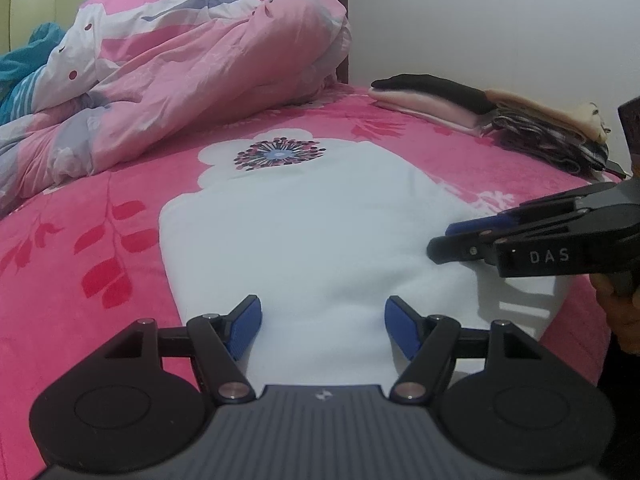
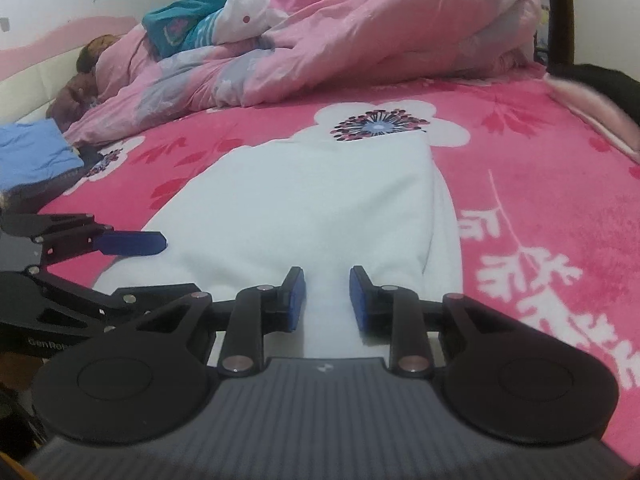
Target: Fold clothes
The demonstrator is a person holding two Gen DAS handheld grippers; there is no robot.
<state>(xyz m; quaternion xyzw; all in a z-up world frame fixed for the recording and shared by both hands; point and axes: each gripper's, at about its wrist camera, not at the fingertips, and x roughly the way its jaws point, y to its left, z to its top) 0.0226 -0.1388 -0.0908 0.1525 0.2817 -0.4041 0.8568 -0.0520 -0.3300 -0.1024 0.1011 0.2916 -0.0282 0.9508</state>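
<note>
- White garment [image 1: 316, 232] laid flat on the pink floral bedspread [image 1: 80, 240], long axis running away from both cameras toward the crumpled pink duvet [image 1: 192, 64], far end narrower, just short of the white flower print
- Left gripper [image 1: 323, 328] low over the near end of the cloth, blue pads wide apart, nothing between them
- Right gripper [image 2: 327, 298] over the near right part, jaws parted by a narrow gap, empty
- Stack of folded clothes [image 1: 492, 116] near the wall, well apart from the garment

near hem of white garment [image 1: 304, 240]: hidden under the gripper body | folded stack [image 1: 500, 120]: items too bunched to tell | hand [image 1: 618, 312]: cut off at edge
</note>
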